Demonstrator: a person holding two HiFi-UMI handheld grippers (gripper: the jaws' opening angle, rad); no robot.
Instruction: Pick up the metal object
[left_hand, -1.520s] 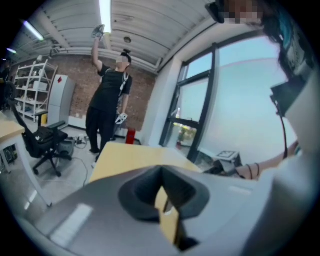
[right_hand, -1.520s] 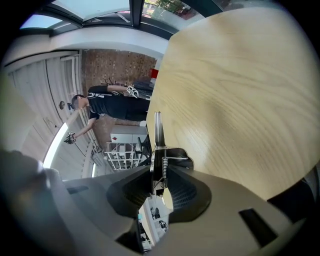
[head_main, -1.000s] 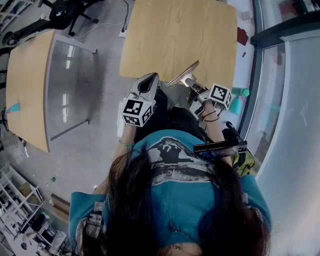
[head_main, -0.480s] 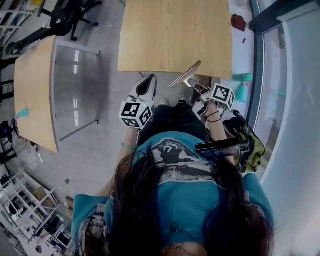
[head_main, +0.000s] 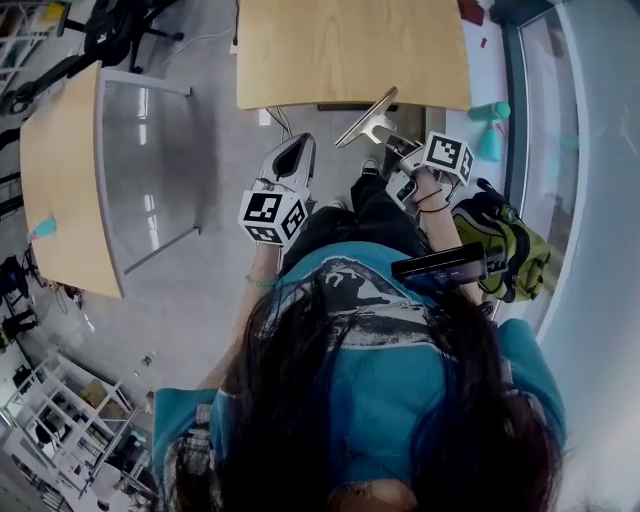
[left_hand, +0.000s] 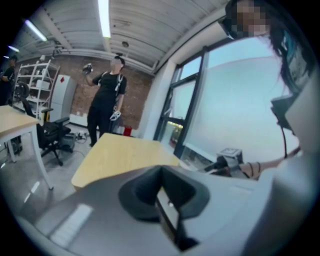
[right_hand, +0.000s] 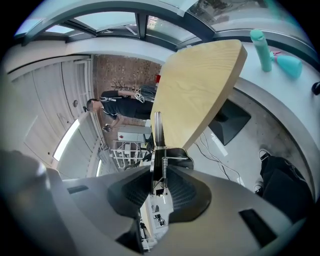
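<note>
Grips a thin silver metal object with a coil spring (right_hand: 158, 131) in the right tool (right_hand: 157, 184), pinched between the dark ribbed pads. Holds it in the air, off the pale wooden bench (head_main: 340, 50), slanted just in front of the near edge in the head view. Has the left tool (left_hand: 167, 200) pressed together with nothing in it, alongside, above the grey floor (head_main: 190, 140).

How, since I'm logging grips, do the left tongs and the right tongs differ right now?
The right tongs clamp a thin silvery metal object with a coil spring; the left tongs are shut on nothing. The right tongs' jaws are kept slightly apart by it; the left tongs' jaws meet. Both point toward the light wooden table.
</note>
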